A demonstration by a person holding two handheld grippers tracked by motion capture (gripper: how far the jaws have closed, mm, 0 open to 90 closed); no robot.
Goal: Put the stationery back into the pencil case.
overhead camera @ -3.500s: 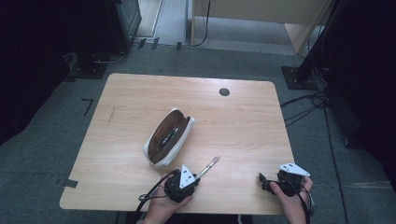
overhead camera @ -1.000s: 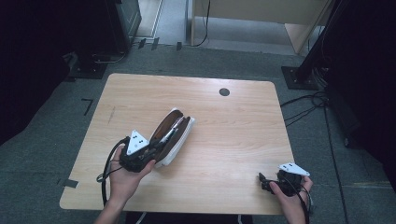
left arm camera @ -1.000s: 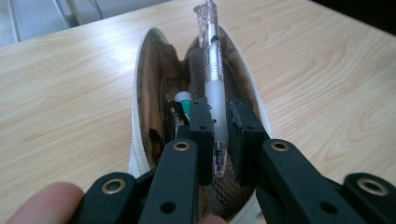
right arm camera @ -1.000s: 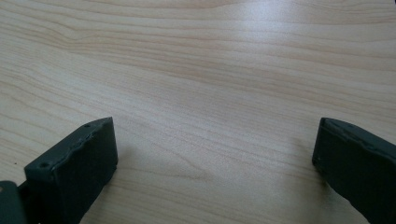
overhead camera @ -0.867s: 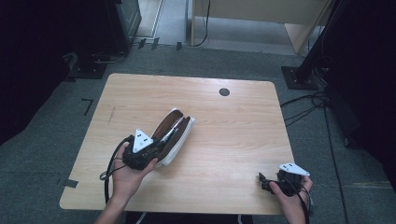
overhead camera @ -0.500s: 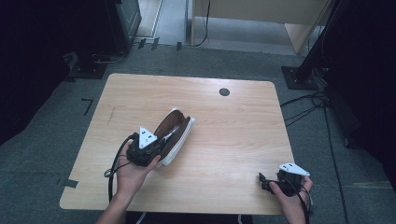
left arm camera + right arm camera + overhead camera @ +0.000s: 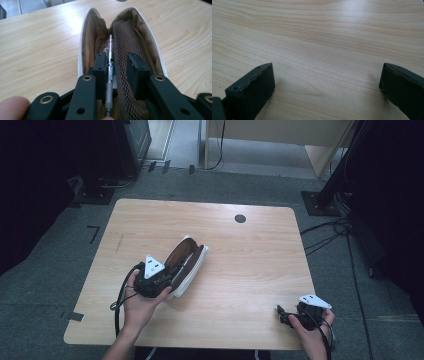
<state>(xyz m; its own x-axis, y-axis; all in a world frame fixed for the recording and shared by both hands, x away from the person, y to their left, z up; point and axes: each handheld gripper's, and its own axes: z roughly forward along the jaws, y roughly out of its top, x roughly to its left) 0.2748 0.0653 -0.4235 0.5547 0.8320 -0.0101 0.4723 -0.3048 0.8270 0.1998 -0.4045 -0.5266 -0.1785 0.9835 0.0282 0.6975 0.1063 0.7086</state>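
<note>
An open pencil case (image 7: 189,261), white outside with a brown lining and a mesh pocket (image 7: 130,40), lies on the wooden table (image 7: 260,255). My left gripper (image 7: 172,276) reaches into its near end. In the left gripper view a pen (image 7: 110,51) with a clear pink tip lies in the case's fold, along the left pad (image 7: 101,72). The left gripper (image 7: 117,68) has just been opening its jaws; the other pad stands clear of the pen. My right gripper (image 7: 280,312) rests at the table's front right, open (image 7: 325,82) over bare wood.
A black round grommet (image 7: 240,218) sits in the tabletop near the far edge. A cable (image 7: 120,300) trails from the left gripper over the front edge. Dark stands and cables are on the floor around the table.
Earlier the left gripper held the pen near the table's front middle; it has since come to the case's near end and edged slightly right into it. The right hand has kept still.
</note>
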